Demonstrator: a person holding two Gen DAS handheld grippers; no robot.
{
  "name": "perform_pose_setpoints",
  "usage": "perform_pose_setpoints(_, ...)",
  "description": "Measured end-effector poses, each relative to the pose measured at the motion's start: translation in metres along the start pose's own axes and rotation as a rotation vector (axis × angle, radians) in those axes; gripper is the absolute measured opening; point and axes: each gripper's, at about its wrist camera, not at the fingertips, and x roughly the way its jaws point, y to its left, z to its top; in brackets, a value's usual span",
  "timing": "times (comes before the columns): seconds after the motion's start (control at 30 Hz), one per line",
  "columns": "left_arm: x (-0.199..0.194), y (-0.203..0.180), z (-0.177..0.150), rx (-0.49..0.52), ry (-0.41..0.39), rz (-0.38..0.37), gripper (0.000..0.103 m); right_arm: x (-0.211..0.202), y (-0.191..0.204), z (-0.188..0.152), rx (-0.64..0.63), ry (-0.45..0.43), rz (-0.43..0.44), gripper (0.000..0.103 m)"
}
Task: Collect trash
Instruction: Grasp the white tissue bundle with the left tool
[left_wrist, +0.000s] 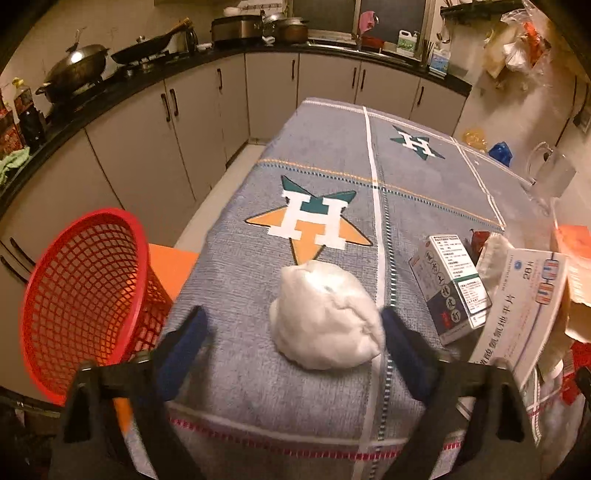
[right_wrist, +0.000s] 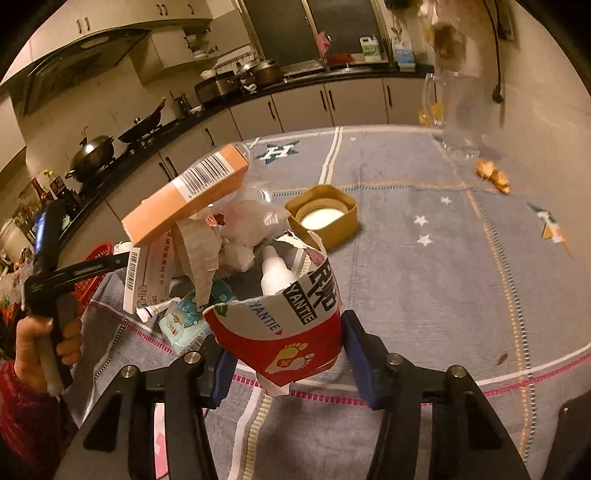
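A crumpled white paper wad (left_wrist: 325, 317) is seen near the front edge of the cloth-covered table (left_wrist: 332, 147), between the parted jaws of the left gripper (left_wrist: 291, 328), one pad touching it, the other apart. It is judged light and soft, best pinched across its middle. A torn red-and-white carton piece (right_wrist: 284, 332) is clamped in the right gripper (right_wrist: 288, 354); it looks thin and crushable. A red mesh basket (left_wrist: 81, 295) stands beside the table's left edge
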Motion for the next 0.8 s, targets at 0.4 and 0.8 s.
perform_pose_setpoints(0.4,-0.029,-0.012,-0.013,0.024,-0.058,-0.058,0.041,-0.021,0.024,0.004,-0.029,-0.029,0.069,0.057)
perform_pose_setpoints(0.8,-0.093,0.032,-0.020,-0.017,-0.181,-0.077,0.041,-0.014,0.097,0.026,-0.136,0.015,0.259,0.058)
